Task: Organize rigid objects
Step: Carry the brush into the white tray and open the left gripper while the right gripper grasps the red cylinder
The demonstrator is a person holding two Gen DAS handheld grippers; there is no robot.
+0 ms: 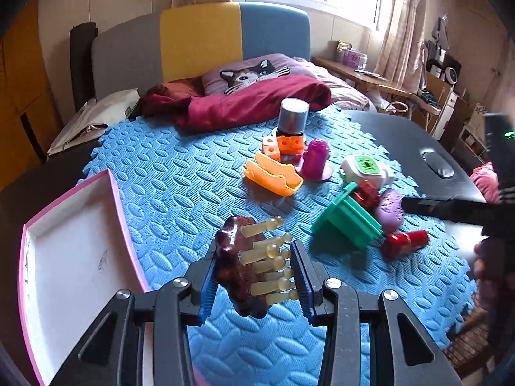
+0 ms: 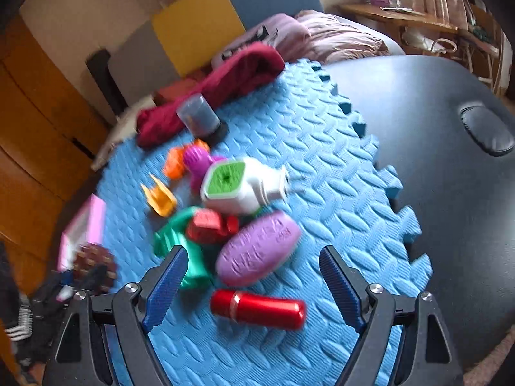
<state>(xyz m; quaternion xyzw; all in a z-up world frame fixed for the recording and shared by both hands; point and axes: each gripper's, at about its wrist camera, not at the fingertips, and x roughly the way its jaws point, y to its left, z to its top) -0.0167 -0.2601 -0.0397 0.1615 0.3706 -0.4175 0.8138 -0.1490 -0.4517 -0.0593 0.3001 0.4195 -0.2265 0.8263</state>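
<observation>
Clamping a glossy brown massager with cream pegs, left tongs; right tongs apart

Left gripper: two black linkage arms of matte plastic or metal, each with triangular cut-outs near the base. Round silver screw heads sit at the pivot joints, two per side. The fingers carry blue ribbed pads on their inner faces; the ribbing runs across the pads.

Right gripper: same build, black frame, silver pivot screws, triangular openings, blue ribbed fingers tapering to narrow tips.

To the right of the left gripper's tongs, the second tool appears as a black bar with a black housing showing a small green light. Beside it, a hand with bare skin, blurred.
</observation>
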